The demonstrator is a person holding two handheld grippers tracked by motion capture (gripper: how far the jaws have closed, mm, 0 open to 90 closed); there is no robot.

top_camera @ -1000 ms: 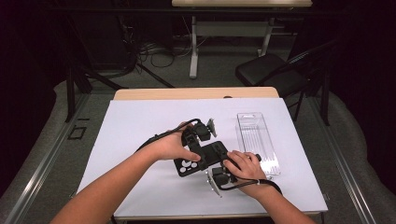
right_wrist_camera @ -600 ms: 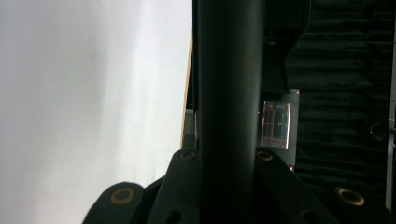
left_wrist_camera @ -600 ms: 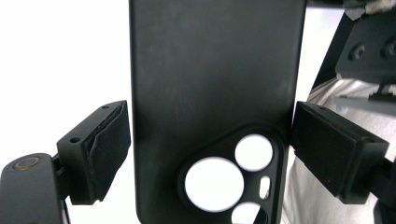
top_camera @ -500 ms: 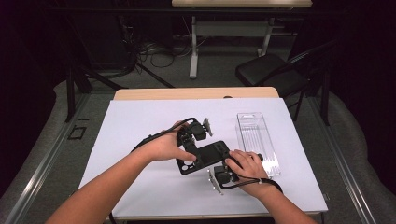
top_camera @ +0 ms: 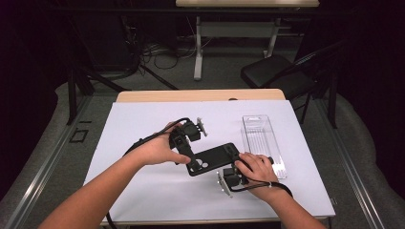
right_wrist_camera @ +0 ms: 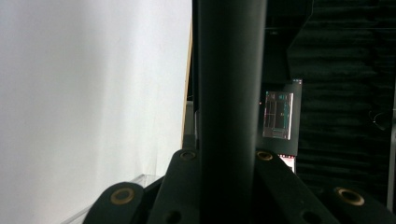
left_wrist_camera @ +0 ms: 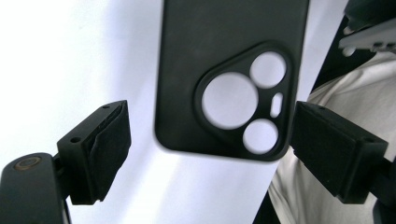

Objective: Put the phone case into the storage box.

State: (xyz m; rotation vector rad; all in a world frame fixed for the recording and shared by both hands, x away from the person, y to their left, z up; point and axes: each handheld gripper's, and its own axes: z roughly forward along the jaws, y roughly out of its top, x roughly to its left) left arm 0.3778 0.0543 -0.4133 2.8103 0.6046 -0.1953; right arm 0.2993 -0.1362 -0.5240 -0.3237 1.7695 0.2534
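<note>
While the right claw (top_camera: 237, 168) clamps the black phone case (top_camera: 212, 159) above the white worktop (top_camera: 143, 119), the left claw (left_wrist_camera: 210, 140) stands open around its camera end.

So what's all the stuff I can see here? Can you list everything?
phone case: one, black, with round camera holes, held up over the middle of the table
clear plastic box: one, see-through, lying on the right side of the table
table cover: one, white, spread over the table
wooden table: one, light brown, its far edge showing past the cover
chair: one, black, on the floor behind the table to the right
white desk legs: far back, with cables on the floor nearby
left claw: black, open around the case's camera end
right claw: black, shut on the case's other end
</note>
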